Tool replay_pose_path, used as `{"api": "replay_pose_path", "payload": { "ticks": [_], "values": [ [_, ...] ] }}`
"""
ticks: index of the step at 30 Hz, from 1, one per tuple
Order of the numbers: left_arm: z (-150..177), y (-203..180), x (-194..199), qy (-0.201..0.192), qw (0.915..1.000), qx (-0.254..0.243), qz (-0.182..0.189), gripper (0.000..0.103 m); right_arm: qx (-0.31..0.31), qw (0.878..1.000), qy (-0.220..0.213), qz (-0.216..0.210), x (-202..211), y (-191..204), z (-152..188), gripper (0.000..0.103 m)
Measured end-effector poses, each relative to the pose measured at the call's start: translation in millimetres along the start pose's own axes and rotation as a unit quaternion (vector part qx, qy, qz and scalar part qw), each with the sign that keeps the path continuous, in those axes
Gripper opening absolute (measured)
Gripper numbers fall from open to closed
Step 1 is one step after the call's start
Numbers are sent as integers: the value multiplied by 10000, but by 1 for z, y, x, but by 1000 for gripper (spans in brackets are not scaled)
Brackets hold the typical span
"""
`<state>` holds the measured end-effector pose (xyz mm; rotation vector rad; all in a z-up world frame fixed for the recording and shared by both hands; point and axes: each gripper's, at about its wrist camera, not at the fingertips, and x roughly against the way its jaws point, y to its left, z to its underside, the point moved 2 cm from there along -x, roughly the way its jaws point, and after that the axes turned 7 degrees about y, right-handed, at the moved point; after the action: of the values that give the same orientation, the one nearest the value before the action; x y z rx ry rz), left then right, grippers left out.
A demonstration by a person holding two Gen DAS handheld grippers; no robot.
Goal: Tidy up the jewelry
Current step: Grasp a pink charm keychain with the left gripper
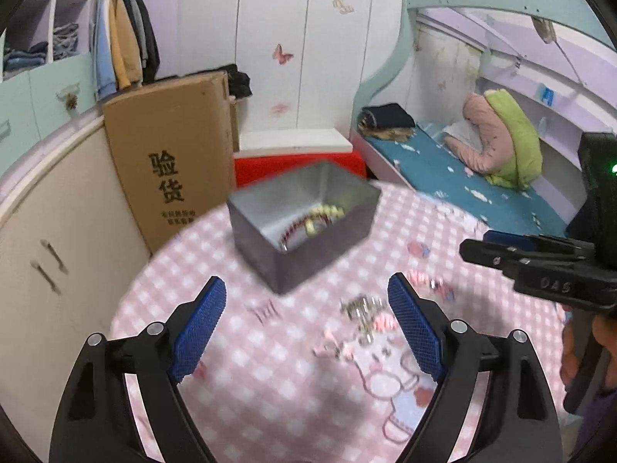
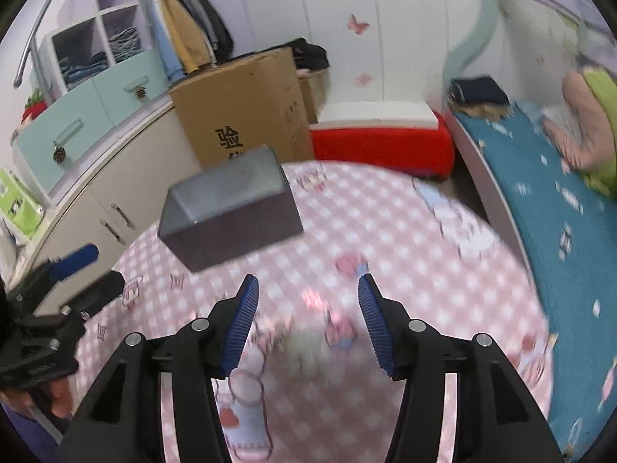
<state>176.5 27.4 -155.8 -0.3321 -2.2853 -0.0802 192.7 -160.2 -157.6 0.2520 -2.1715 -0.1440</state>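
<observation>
A grey metal box (image 1: pixel 308 231) stands open on the pink checked tablecloth (image 1: pixel 270 386). Inside lie a red bead bracelet (image 1: pixel 299 231) and a yellowish bead piece (image 1: pixel 327 214). Loose silver and pink jewelry (image 1: pixel 364 314) lies on the cloth in front of the box. My left gripper (image 1: pixel 306 308) is open and empty, just short of the box, the loose pieces by its right finger. My right gripper (image 2: pixel 306 308) is open and empty above a blurred jewelry pile (image 2: pixel 308 343). The box (image 2: pixel 231 212) shows to its upper left, its inside hidden.
A tall cardboard carton (image 1: pixel 169 154) leans behind the table on the left, beside cream cabinets (image 1: pixel 50 250). A red cushion (image 1: pixel 270 166) lies beyond the table. A bed with a blue sheet (image 1: pixel 462 177) is on the right. Both views are motion-blurred.
</observation>
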Motion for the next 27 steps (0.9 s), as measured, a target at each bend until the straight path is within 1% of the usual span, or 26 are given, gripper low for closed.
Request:
{"api": "replay_pose_path", "payload": {
  "ticks": [4,7,9,16,18,20,22,24,25,27],
  "values": [
    [23,-9,-24,345,9993,-55,-108,83,-218,9997,94,-28,-4,-10,21,53],
    [32,-13,-39,498,9986,-65,-178,83,-318,9994,158,-28,-6,-16,35,53],
    [36,-15,-46,559,9980,-99,-284,83,-349,9992,189,-12,-9,-17,41,53],
    [34,-12,-63,717,9970,-66,-299,83,-367,9990,193,146,-12,-22,48,53],
    [34,-13,-66,744,9966,-97,-332,77,-379,9990,167,178,-12,-25,48,53],
    [36,-12,-70,813,9959,-130,-386,61,-367,9989,193,207,-14,-27,48,53],
    [37,-9,-74,918,9953,-50,-308,56,-374,9989,223,187,-17,-28,48,53],
    [37,-4,-75,937,9954,53,-213,54,-386,9988,258,162,-19,-28,48,53],
    [38,-4,-74,939,9953,38,-215,54,-393,9988,255,149,-19,-28,48,53],
    [38,-8,-76,975,9946,-142,-331,54,-403,9988,263,127,-20,-27,47,53]
  ]
}}
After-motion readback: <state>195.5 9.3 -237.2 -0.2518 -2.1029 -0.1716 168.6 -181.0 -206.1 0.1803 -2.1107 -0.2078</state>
